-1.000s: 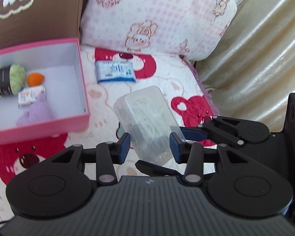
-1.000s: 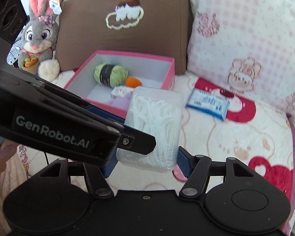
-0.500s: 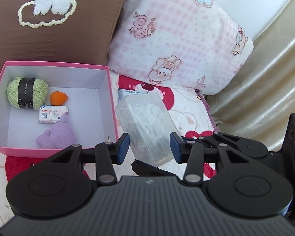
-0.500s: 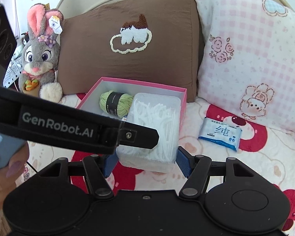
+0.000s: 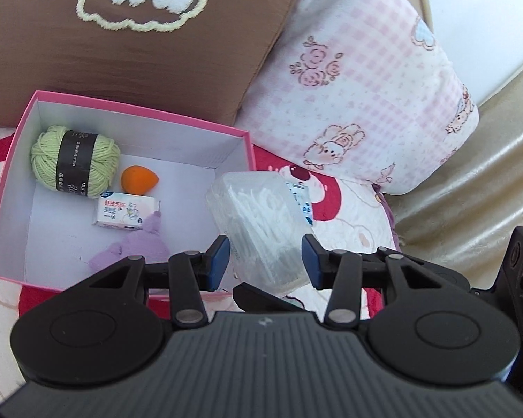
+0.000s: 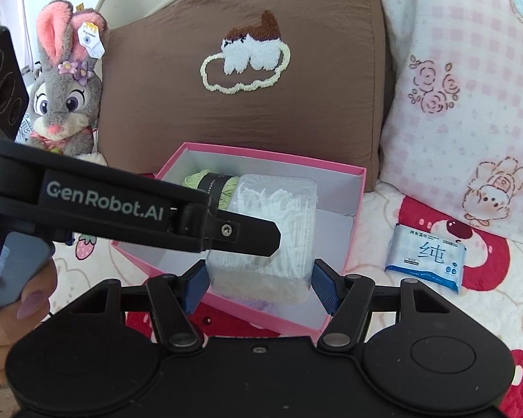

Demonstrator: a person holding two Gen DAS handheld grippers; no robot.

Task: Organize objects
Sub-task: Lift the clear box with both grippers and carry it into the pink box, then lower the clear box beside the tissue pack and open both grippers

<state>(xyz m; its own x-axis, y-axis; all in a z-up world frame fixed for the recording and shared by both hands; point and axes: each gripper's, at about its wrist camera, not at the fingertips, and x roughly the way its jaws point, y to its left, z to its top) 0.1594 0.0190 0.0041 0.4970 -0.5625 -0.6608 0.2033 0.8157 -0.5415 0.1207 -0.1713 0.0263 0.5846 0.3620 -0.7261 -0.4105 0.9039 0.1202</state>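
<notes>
Both right tongs (image 6: 259, 280) pads pinch clear rectangular swab box (image 6: 275, 230) (ribbed white sticks inside); left tongs (image 5: 265, 261) spread.

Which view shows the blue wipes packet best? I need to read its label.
The right wrist view: the wipes packet lies fully in sight on the blanket, right of the pink box, print facing up. In the left wrist view only a sliver shows behind the clear swab box.

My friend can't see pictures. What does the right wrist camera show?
The right tongs grip a clear box of cotton swabs over a pink box on a bed. The left tongs reach in from the left across it. Green yarn sits inside; a blue wipes pack lies to the right, a plush bunny and pillows behind.
</notes>
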